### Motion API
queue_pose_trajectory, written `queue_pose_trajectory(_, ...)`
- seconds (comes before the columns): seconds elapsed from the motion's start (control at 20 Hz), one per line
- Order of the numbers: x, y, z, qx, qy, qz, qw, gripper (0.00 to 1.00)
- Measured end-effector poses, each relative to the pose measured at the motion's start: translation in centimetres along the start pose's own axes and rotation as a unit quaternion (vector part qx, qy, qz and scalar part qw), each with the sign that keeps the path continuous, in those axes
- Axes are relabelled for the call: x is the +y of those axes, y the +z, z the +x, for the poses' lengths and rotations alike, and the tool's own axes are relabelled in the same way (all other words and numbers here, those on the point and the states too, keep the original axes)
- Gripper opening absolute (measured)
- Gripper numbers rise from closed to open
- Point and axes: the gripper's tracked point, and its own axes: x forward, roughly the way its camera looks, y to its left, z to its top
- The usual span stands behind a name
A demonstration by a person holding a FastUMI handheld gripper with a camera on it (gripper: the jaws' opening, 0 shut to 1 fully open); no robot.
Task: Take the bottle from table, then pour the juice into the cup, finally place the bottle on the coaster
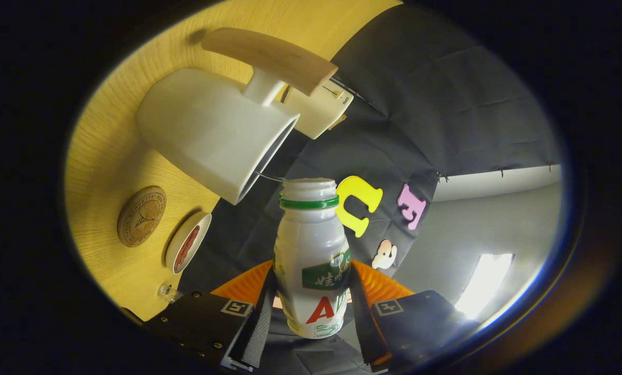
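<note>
Bottle tipped toward the cup, mouth just short of the rim

The gripper [311, 307] has both fingers pressed on the small white plastic bottle with the green neck ring [312, 260]; its long axis points away from the fingers to the open mouth of the white ceramic cup with a wooden handle [212, 130]; the round cork coaster [141, 216] lies near the table [108, 156] edge, beside a small white dish [187, 242].

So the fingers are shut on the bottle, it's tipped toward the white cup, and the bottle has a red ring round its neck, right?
Not quite: the gripper view shows a green ring round the neck, not red. The rest stands: the fingers are shut on the bottle, tipped toward the white cup.
</note>
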Motion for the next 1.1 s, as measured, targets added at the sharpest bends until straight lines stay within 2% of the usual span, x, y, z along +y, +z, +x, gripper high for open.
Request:
queue_pose_trajectory(0.2, -0.6, 0.5, -0.1, -0.008, -0.014, -0.026, 1.0, 0.7)
queue_pose_trajectory(0.55, -0.6, 0.6, -0.2, -0.008, -0.019, -0.033, 0.999, 0.7)
queue_pose_trajectory(0.75, 0.3, -0.4, 0.2, 0.009, 0.01, 0.028, 1.0, 0.7)
queue_pose_trajectory(0.85, 1.5, -0.9, 0.2, 0.016, 0.035, 0.083, 0.996, 0.7)
queue_pose_trajectory(0.95, 3.1, -1.4, 0.4, 0.028, 0.072, 0.169, 0.983, 0.7)
queue_pose_trajectory(1.1, 3.6, -2.0, 0.2, 0.042, 0.103, 0.285, 0.952, 0.7)
